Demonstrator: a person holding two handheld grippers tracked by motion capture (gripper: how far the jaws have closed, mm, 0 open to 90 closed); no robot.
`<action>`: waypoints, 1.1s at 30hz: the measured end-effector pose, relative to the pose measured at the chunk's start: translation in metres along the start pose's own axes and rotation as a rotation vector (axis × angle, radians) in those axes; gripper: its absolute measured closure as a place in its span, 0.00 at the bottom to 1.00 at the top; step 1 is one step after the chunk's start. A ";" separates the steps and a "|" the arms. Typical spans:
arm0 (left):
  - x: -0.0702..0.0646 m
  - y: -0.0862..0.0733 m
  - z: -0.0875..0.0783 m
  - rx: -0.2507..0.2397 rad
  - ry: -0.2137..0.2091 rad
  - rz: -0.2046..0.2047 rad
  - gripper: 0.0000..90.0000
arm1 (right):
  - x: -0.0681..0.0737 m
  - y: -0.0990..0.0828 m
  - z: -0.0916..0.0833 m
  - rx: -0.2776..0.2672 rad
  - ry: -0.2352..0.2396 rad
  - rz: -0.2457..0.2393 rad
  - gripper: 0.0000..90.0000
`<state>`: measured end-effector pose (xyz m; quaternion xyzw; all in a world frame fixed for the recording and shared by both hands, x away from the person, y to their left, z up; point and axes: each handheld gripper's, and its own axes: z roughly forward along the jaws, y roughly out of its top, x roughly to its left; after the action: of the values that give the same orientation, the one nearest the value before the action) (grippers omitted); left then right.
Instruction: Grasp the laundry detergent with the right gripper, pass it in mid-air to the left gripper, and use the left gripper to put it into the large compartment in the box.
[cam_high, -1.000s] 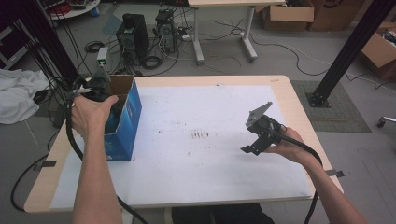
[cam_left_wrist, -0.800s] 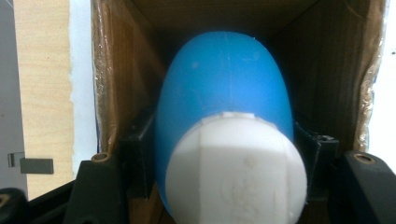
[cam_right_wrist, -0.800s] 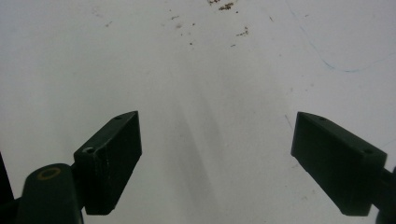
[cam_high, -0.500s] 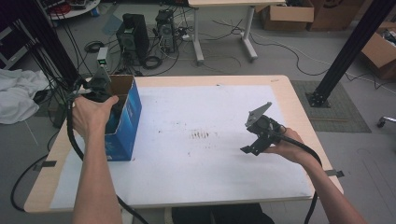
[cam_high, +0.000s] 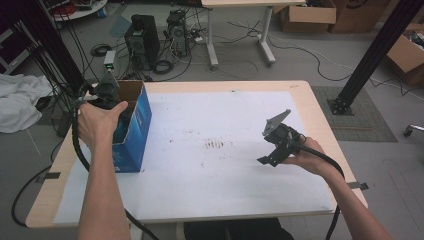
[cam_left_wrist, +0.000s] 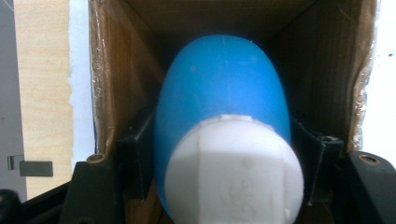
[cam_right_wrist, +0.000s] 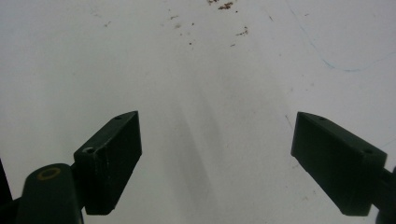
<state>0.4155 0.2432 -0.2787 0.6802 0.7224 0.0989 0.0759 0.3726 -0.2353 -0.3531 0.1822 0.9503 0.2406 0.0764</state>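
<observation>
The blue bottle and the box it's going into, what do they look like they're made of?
The blue bottle looks like smooth moulded plastic with a soft sheen and a faint seam line; its white cap seems matte, faceted plastic. The box looks like corrugated cardboard: raw brown inside, printed glossy blue outside.

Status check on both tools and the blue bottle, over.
Left tool in the blue box, jaws just easing open around the blue bottle. Right tool open, empty, over the white sheet. Nothing in the way.
</observation>
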 end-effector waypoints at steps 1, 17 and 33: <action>0.000 0.000 0.000 0.000 0.000 0.000 0.39 | 0.000 0.000 0.000 0.000 0.000 0.000 0.18; -0.001 -0.001 -0.002 -0.003 -0.006 0.007 0.37 | 0.001 0.000 0.002 0.006 -0.001 0.000 0.18; -0.001 -0.001 -0.008 -0.019 0.010 0.005 0.34 | 0.001 -0.001 0.001 0.007 -0.002 0.003 0.18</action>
<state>0.4127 0.2421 -0.2709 0.6809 0.7199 0.1091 0.0786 0.3714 -0.2348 -0.3544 0.1840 0.9508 0.2374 0.0763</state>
